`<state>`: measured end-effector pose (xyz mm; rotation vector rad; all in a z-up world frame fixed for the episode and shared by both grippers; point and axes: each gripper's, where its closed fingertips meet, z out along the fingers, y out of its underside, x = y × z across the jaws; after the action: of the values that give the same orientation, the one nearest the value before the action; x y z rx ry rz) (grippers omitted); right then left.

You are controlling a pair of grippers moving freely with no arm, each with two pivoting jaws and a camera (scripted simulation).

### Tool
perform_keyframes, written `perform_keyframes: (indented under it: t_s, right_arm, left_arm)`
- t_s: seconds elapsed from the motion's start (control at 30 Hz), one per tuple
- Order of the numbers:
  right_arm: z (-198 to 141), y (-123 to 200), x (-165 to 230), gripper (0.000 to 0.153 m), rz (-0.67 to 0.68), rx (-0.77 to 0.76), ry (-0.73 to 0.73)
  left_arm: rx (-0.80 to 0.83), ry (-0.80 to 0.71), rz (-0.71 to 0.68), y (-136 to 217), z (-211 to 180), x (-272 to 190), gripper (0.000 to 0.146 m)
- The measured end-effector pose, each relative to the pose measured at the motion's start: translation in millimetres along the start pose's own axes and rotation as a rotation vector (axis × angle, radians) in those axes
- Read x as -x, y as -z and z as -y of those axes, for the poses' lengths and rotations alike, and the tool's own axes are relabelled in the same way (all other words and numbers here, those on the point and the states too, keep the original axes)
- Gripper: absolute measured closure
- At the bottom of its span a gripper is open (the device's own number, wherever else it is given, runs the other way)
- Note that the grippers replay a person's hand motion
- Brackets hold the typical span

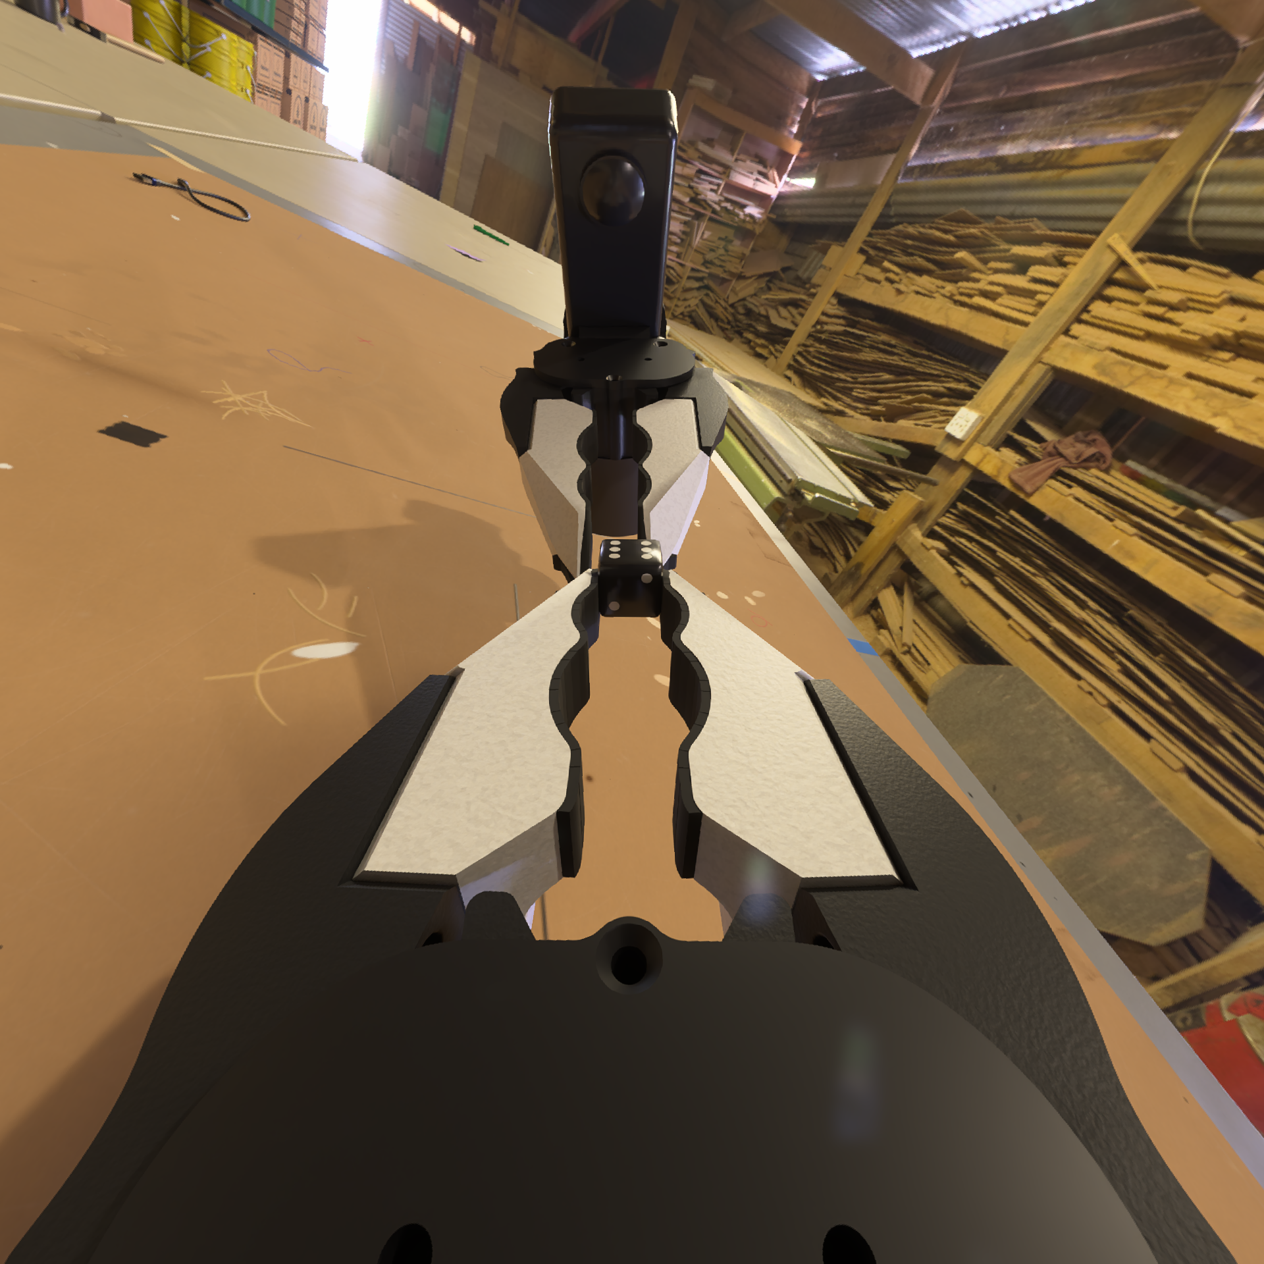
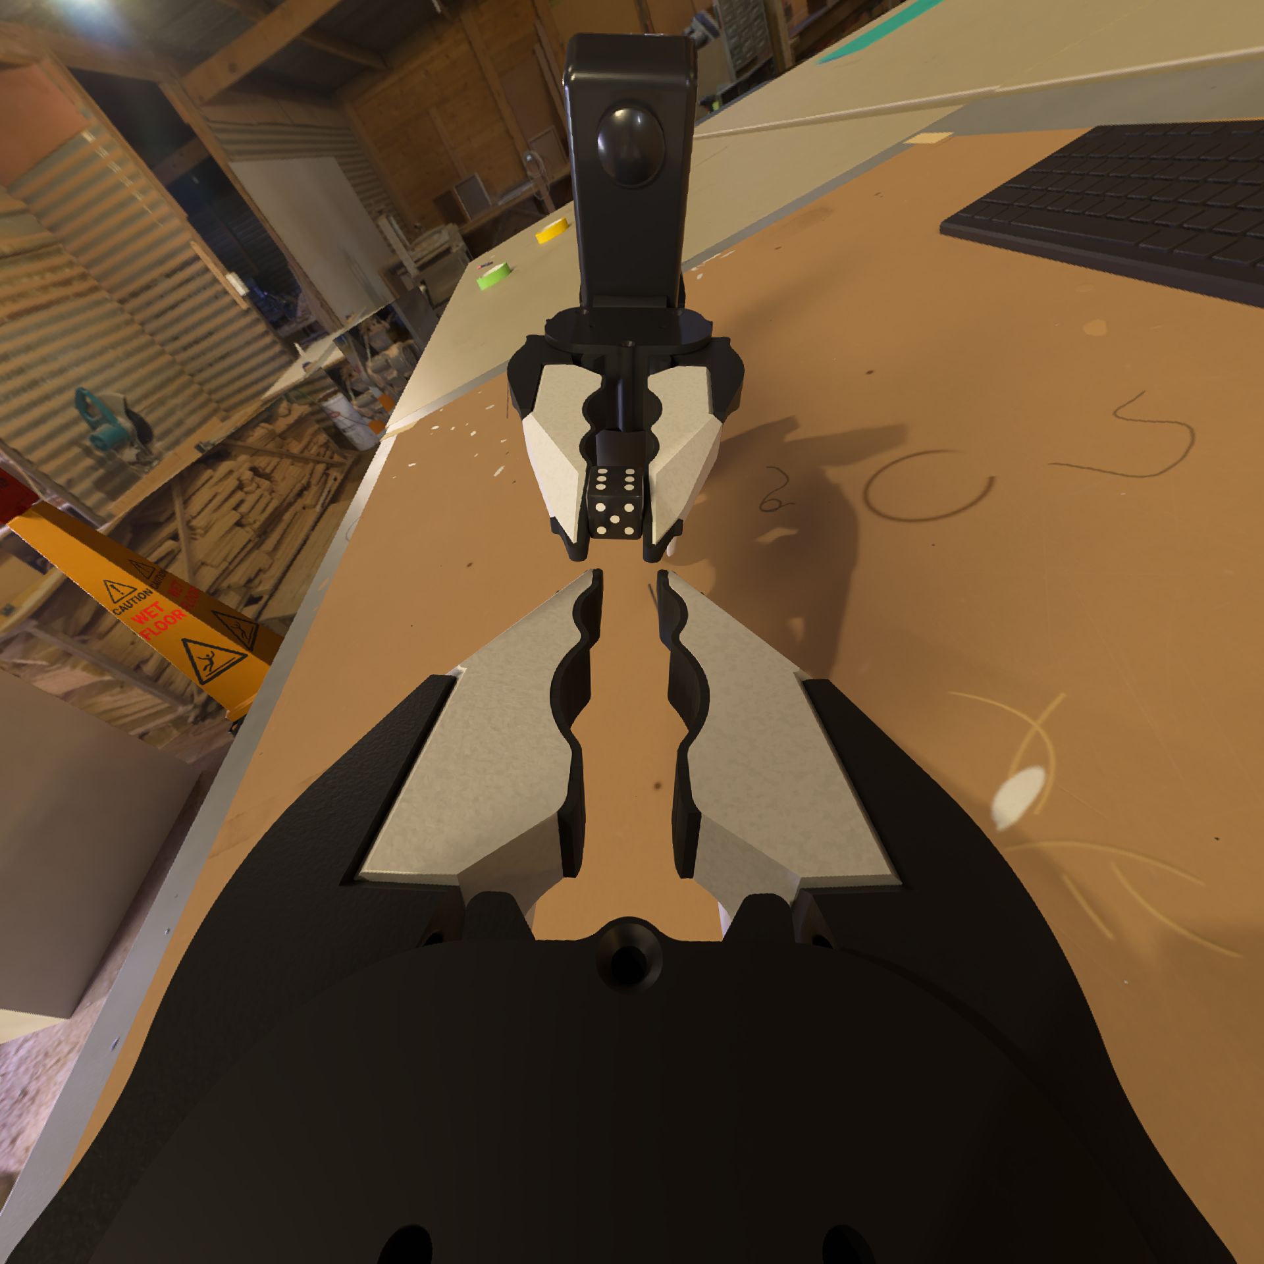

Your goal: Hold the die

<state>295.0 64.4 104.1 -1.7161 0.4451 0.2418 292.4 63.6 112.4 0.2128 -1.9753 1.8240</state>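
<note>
Above the brown table, I see the left gripper clamped on the black die at its fingertips.

Facing it tip to tip, the right gripper stands slightly parted and holds nothing; the die sits just beyond its tips, with a small gap between. Table edge runs close on my left gripper's right side. A keyboard lies well apart. Open surface surrounds both grippers.
</note>
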Motion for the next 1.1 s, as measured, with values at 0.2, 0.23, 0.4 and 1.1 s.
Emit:
perform_keyframes:
  t_s: [0.2,0.23,0.4,1.1]
  right_arm:
    - [-0.5,-0.1,-0.9,0.137,-0.011,0.004,0.005]
    - [-0.9,-0.2,-0.7,0.137,-0.009,0.007,0.003]
    - [0.1,1.1,7.7,0.137,0.038,0.02,-0.006]
    - [32.3,29.5,15.4,0.137,-0.292,-0.045,0.721]
  left_arm:
    - [-0.001,0.016,0.002,-0.2,-0.3,1.3,0.13]
    - [0.001,0.017,0.001,-0.2,-0.7,1.2,0.13]
    - [0.005,0.008,-0.04,-0.7,0.4,-6.8,0.13]
    - [-0.157,0.005,-0.082,14.6,23.7,-10.2,0.13]
